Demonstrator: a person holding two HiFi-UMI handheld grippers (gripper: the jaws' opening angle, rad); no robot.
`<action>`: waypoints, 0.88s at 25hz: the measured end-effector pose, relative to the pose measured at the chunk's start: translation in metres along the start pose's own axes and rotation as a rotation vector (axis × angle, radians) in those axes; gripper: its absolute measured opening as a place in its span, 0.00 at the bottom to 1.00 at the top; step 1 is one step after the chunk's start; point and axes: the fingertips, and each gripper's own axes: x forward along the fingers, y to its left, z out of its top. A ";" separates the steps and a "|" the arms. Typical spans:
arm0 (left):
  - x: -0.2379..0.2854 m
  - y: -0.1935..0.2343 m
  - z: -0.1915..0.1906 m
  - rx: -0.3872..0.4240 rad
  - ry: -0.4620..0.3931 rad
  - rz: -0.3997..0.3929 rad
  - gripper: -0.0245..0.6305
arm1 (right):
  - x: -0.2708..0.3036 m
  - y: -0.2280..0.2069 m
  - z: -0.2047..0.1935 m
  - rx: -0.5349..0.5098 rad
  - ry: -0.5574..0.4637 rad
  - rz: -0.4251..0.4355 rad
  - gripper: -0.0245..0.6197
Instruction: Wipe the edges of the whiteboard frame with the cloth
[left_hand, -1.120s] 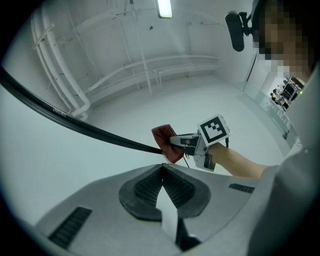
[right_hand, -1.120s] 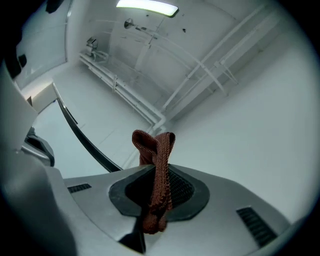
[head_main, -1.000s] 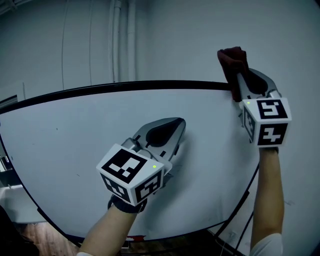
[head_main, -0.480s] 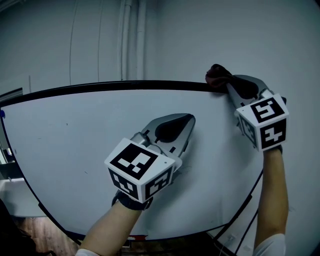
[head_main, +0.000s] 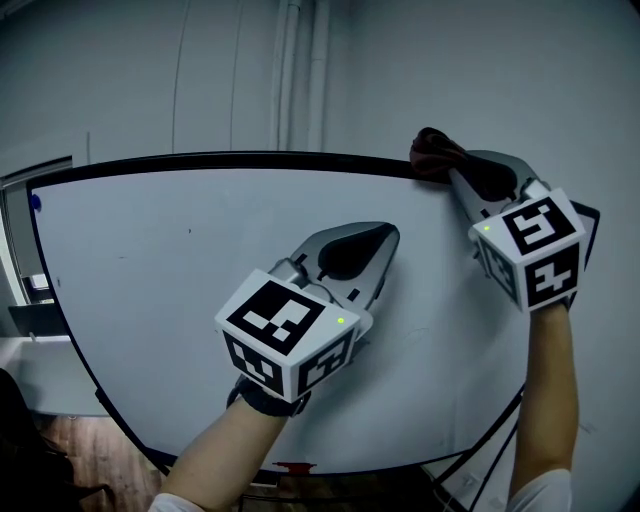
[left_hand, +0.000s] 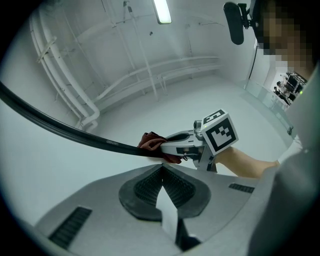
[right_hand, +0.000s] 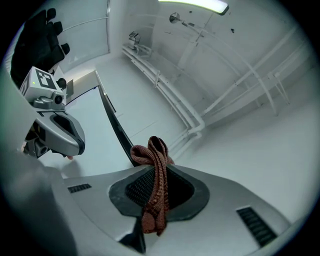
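Whiteboard frame (head_main: 250, 159) top edge under cloth (head_main: 436, 154) clenched in right hand-held gripper (head_main: 452, 172); left hand-held gripper (head_main: 386, 236) closed, empty, mid-board.

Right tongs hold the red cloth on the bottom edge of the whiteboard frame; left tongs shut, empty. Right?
No: the cloth sits on the top edge of the whiteboard frame, not the bottom, as the head view shows. The right tongs do grip it; the left tongs are shut and empty.
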 end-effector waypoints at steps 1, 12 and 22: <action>-0.009 0.005 0.002 0.003 0.001 0.010 0.05 | 0.003 0.008 0.008 -0.002 -0.005 0.007 0.12; -0.110 0.064 0.018 0.061 0.027 0.110 0.05 | 0.034 0.093 0.079 -0.069 -0.012 0.055 0.12; -0.189 0.115 0.035 0.065 0.041 0.162 0.05 | 0.060 0.161 0.147 -0.102 -0.028 0.082 0.12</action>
